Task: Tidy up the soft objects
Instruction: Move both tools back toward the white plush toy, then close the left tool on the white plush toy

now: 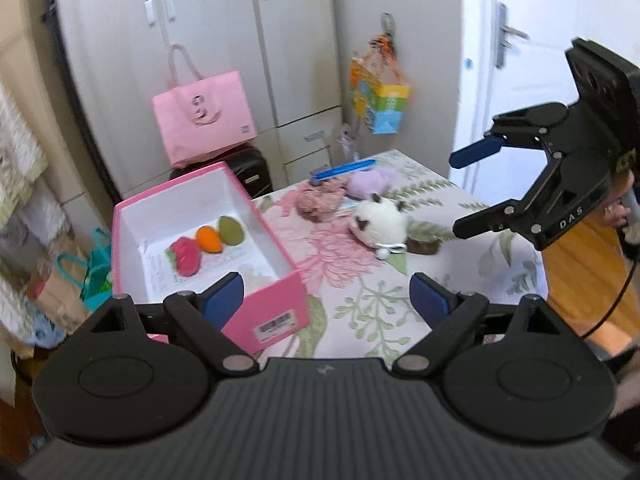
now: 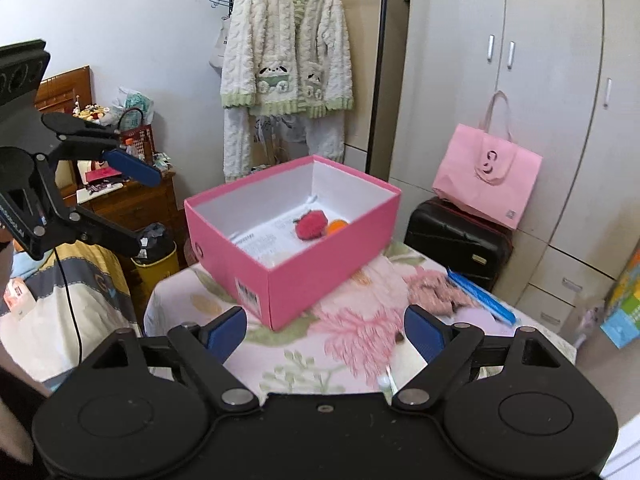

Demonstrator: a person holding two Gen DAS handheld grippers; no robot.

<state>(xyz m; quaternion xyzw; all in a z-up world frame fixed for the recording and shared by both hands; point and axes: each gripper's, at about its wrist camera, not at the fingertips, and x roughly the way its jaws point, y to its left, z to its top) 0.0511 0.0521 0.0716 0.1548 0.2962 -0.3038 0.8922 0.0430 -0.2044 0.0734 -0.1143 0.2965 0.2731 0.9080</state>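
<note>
An open pink box (image 1: 276, 300) stands on the floral table (image 1: 360, 304). Inside lie a red soft toy (image 1: 185, 255), an orange one (image 1: 209, 239) and a green one (image 1: 231, 230). On the table right of the box lie a white plush (image 1: 380, 222), a pink knitted piece (image 1: 320, 198) and a lilac soft item (image 1: 370, 182). My left gripper (image 1: 326, 292) is open and empty, low over the table's near edge. My right gripper (image 1: 456, 196) is open and empty, above the table's right side. In the right wrist view the box (image 2: 320, 268) holds the red toy (image 2: 310, 224).
A blue flat strip (image 1: 344, 169) lies at the table's far edge. A small brown item (image 1: 422, 246) lies beside the white plush. A pink bag (image 1: 204, 120) sits on a black suitcase (image 1: 250, 170) behind the table. Wardrobes stand behind. Bags crowd the floor at left.
</note>
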